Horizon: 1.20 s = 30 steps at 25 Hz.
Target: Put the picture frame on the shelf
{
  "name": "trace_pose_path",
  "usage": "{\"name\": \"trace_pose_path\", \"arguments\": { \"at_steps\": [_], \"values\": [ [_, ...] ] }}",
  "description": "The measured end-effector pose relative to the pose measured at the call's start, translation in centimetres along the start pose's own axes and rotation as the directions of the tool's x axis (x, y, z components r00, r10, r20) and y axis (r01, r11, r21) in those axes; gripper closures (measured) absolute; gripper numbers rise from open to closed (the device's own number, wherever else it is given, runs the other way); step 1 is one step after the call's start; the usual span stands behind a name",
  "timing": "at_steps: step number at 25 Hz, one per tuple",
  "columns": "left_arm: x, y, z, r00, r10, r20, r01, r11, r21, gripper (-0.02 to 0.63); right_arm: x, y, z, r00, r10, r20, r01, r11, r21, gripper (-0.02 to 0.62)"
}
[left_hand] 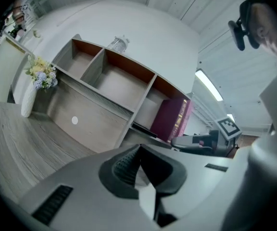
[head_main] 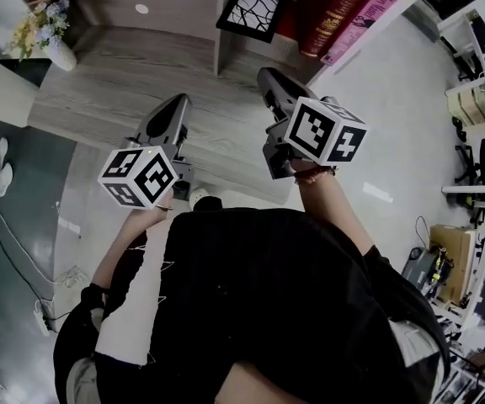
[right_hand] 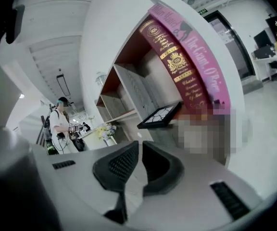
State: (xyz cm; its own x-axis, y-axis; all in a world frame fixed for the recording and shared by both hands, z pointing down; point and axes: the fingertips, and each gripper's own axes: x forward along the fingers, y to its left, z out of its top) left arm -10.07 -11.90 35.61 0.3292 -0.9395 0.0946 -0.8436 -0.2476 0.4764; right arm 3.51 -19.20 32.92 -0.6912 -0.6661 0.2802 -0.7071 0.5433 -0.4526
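Already the picture frame lies flat and face up in the right-hand compartment of the shelf. It is a black, nearly square slab with a white crackle pattern, so no long side stands out, and it sits slightly askew to the divider. The shelf is pale wood-grain board with red-brown back panels, on a grey wood-grain table. Just right of the frame lean glossy maroon and pink books. Far left stands a white vase of pastel flowers. The left gripper and right gripper hover near the shelf front, each with ribbed dark jaws drawn together on nothing.
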Motion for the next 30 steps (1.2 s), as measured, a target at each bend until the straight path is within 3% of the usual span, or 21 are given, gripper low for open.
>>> {"name": "trace_pose_path", "arguments": {
  "at_steps": [2,9,14,19,23,30],
  "values": [
    [-0.6,-1.0,-0.2,1.0,-0.005,0.003,0.005,1.0,0.016,0.594,-1.2,0.1,-1.1,1.0,0.024,-0.002,-0.024,1.0,0.016,0.591],
    [-2.3,-3.3,-2.5,0.999,-0.03,-0.03,0.03,1.0,-0.004,0.594,-4.2,1.1,-5.2,0.994,0.113,-0.005,-0.112,0.988,0.11,0.591],
    [-3.2,-4.1,-4.3,0.998,-0.027,-0.059,0.026,1.0,-0.014,0.594,-5.6,1.0,-7.6,0.994,0.084,-0.077,-0.085,0.996,-0.004,0.591],
    [-3.7,-5.9,-5.5,0.996,-0.042,-0.076,0.044,0.999,0.025,0.594,-7.6,-0.4,-7.6,0.999,-0.016,-0.042,0.011,0.993,-0.122,0.591],
    [-4.1,-6.7,-6.0,0.996,-0.046,-0.071,0.05,0.997,0.062,0.594,-8.6,-1.1,-7.9,0.998,-0.053,-0.028,0.049,0.989,-0.141,0.591],
    [-4.8,-7.7,-6.4,0.996,-0.051,-0.067,0.055,0.997,0.062,0.594,-9.8,-1.1,-8.5,0.997,-0.067,-0.027,0.062,0.985,-0.161,0.591]
  ]
}}
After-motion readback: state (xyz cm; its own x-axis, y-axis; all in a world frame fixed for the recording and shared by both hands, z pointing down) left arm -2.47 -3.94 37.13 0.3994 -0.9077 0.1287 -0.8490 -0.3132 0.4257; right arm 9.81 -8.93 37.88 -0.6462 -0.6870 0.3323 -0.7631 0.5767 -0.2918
